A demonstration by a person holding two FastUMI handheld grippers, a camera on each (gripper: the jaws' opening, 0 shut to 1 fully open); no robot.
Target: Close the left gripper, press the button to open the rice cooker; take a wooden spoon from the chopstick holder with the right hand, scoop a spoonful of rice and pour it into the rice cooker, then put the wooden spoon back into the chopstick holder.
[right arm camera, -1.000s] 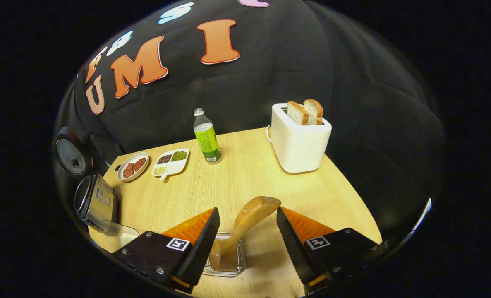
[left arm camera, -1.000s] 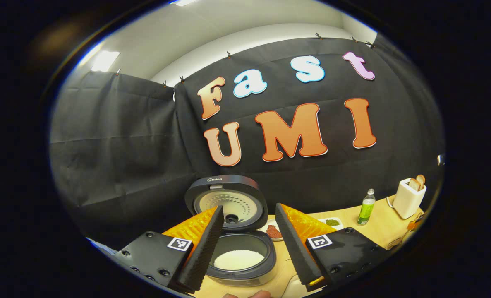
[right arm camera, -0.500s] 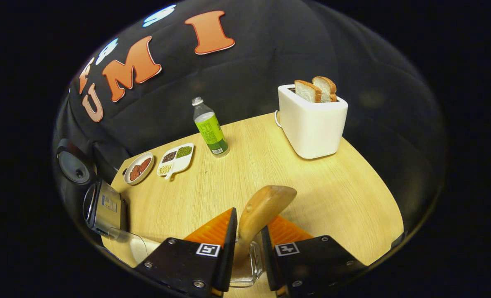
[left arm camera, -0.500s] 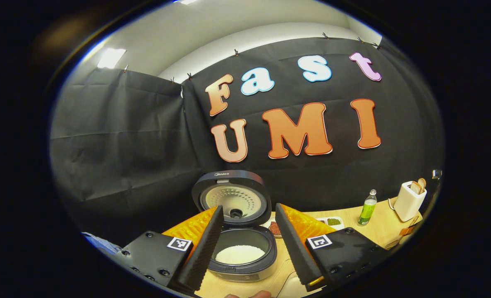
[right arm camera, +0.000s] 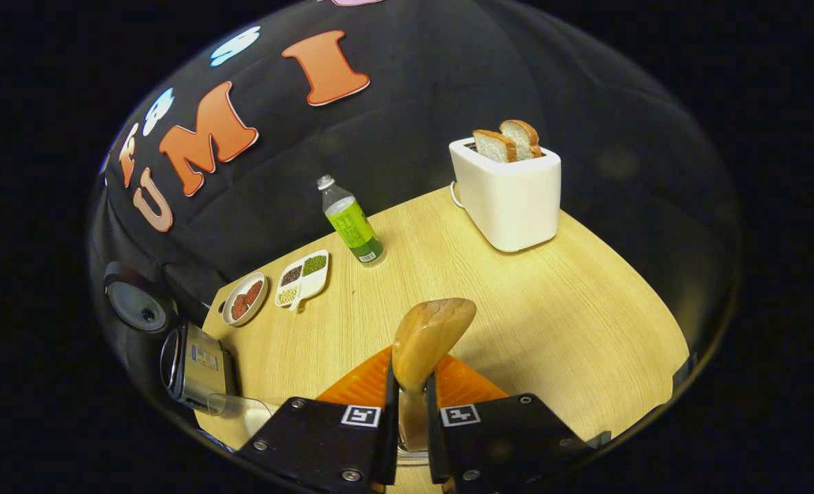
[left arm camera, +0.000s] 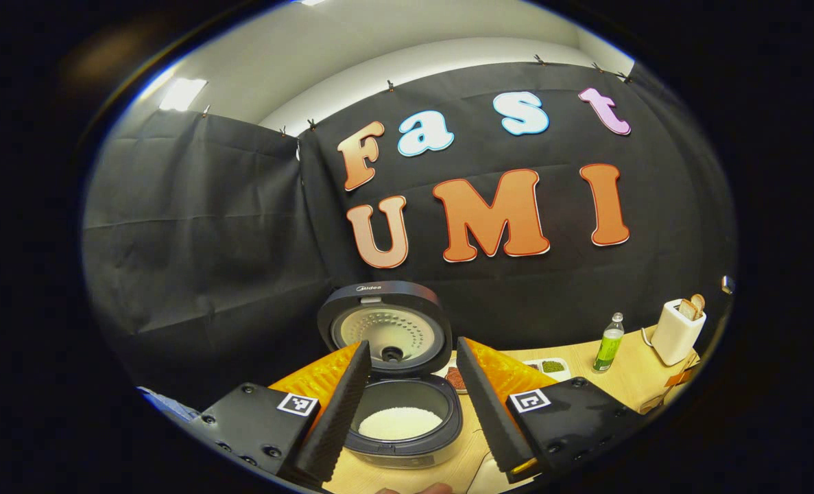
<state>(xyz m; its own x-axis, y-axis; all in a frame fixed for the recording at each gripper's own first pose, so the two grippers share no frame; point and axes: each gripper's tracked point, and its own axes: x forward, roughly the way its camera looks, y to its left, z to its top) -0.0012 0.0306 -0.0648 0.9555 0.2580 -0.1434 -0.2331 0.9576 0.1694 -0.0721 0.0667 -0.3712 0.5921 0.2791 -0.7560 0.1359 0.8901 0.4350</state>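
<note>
jaws of the right gripper (right arm camera: 407, 405) clamped on the handle of the brown wooden spoon (right arm camera: 426, 341), bottom centre of the right gripper view; its bowl rises above the fingertips over the pale wood table (right arm camera: 585, 322). left gripper (left arm camera: 412, 384) jaws apart, lower centre of the left gripper view, framing the black round rice cooker (left arm camera: 402, 418), lid up, white rice (left arm camera: 398, 424) inside.

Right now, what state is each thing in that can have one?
rice cooker: lid up, white rice in the pot
left tool: open, holding nothing
right tool: shut on the wooden spoon
wooden spoon: gripped, bowl end up
toaster: two bread slices sticking out
bottle: upright, capped
</note>
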